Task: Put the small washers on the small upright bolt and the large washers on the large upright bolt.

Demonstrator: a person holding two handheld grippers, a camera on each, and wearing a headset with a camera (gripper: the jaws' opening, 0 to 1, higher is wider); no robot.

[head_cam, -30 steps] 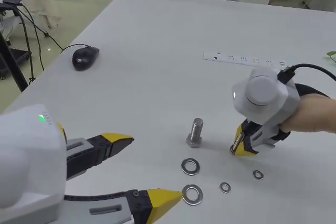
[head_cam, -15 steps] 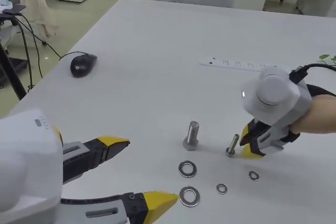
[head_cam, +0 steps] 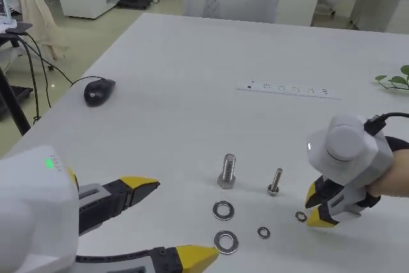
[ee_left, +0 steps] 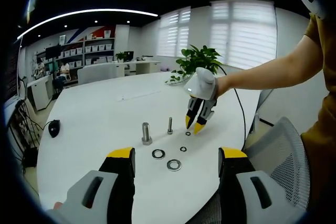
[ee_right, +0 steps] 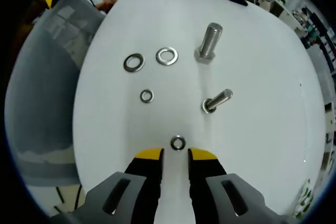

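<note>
Holds right gripper (ee_right: pixel 175 155) narrowly parted, gripping nothing, tips just behind a small washer (ee_right: pixel 178 142) lying flat on the table (ee_right: pixel 262 51); holds left gripper (ee_left: pixel 177 153) spread wide, empty.

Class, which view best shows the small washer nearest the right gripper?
Right gripper view: the small washer lies large, just ahead of the jaws. Head view shows it small beside the right gripper; left gripper view, tiny.

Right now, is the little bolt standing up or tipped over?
Upright. The small bolt stands on its head on the table, shaft pointing up, apart from the right gripper.
</note>
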